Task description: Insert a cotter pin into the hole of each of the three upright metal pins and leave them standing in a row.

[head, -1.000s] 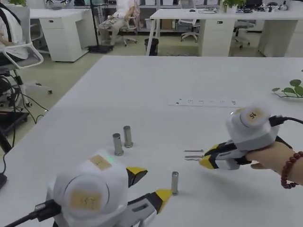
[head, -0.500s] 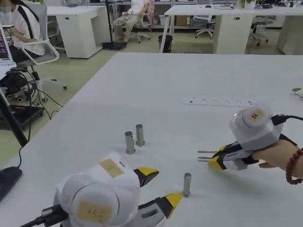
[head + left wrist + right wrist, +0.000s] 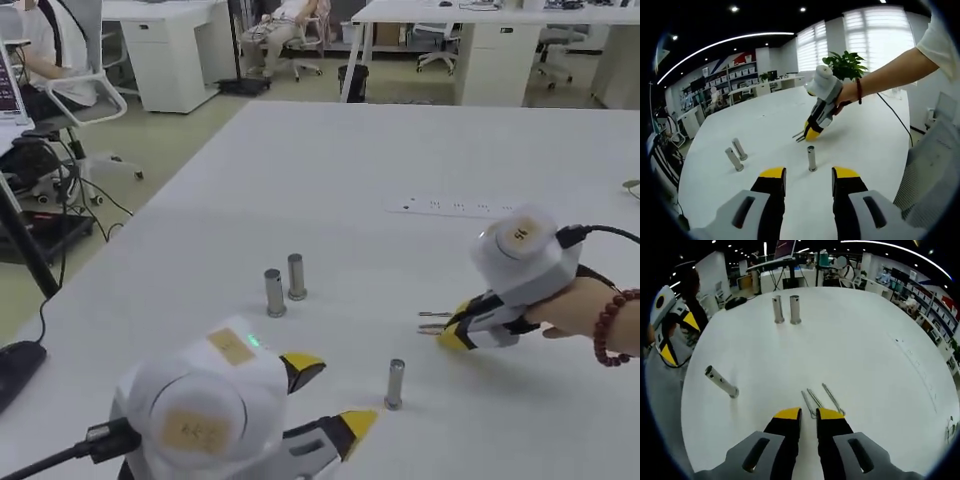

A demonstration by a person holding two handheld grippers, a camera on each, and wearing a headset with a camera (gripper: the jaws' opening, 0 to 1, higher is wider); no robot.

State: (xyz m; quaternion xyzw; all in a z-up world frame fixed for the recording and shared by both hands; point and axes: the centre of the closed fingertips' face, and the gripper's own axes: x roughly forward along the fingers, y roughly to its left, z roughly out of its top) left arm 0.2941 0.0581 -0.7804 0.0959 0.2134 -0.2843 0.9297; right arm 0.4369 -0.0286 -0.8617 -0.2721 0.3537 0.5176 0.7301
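Three upright metal pins stand on the white table (image 3: 330, 180): two close together (image 3: 274, 293) (image 3: 296, 277) and one apart (image 3: 394, 384). My left gripper (image 3: 330, 395) is open, its jaws just short of the lone pin (image 3: 811, 158). My right gripper (image 3: 455, 336) rests low at the right, jaws nearly closed on the end of a cotter pin (image 3: 809, 405). Two more cotter pins (image 3: 832, 398) fan out beside it on the table. In the right gripper view the paired pins (image 3: 785, 309) stand far ahead and the lone pin (image 3: 720, 381) is at the left.
A white power strip (image 3: 450, 208) lies farther back on the table. Beyond the table edge are office chairs (image 3: 80, 110), desks and seated people. A plant (image 3: 845, 62) stands at the far end.
The head camera has shifted, so the whole picture slid. Both grippers, the metal pins and the cotter pins keep nearly the same places.
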